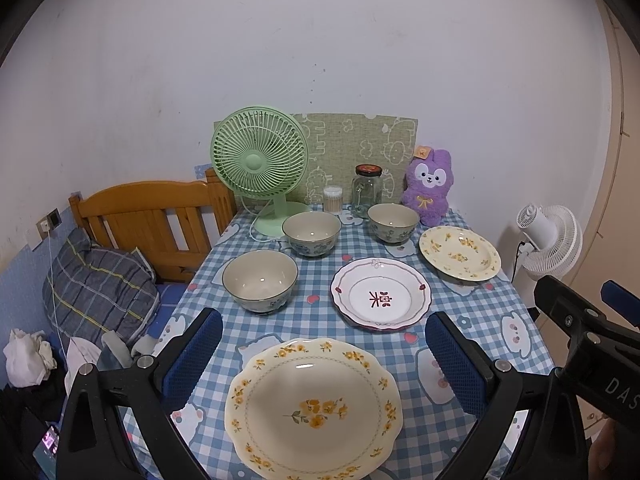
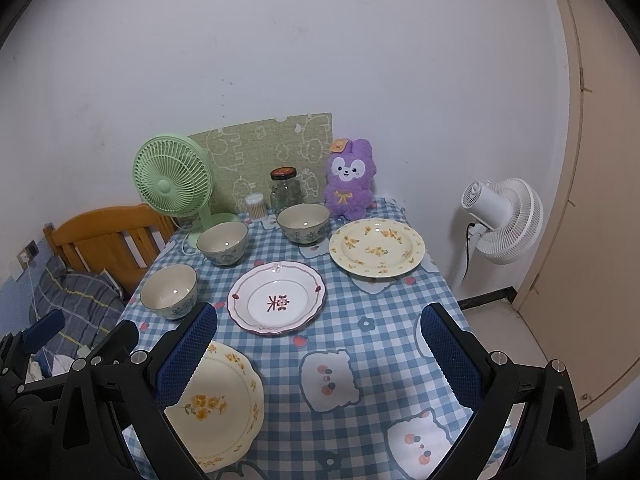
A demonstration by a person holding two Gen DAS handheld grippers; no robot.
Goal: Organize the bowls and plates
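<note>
Three plates and three bowls lie apart on the blue checked table (image 1: 480,320). A yellow flowered plate (image 1: 313,410) lies at the near edge, between the fingers of my open, empty left gripper (image 1: 324,364). A white plate with a red mark (image 1: 381,294) lies mid-table, another yellow plate (image 1: 460,253) at the far right. Bowls stand at near left (image 1: 260,280), far middle (image 1: 312,233) and far right (image 1: 393,222). My right gripper (image 2: 320,360) is open and empty above bare cloth, beside the near plate (image 2: 216,404).
At the table's far edge stand a green fan (image 1: 260,164), a cotton-swab tub (image 1: 333,199), a glass jar (image 1: 366,190) and a purple plush toy (image 1: 430,186). A wooden bed frame (image 1: 152,220) is left of the table, a white fan (image 2: 502,220) right of it.
</note>
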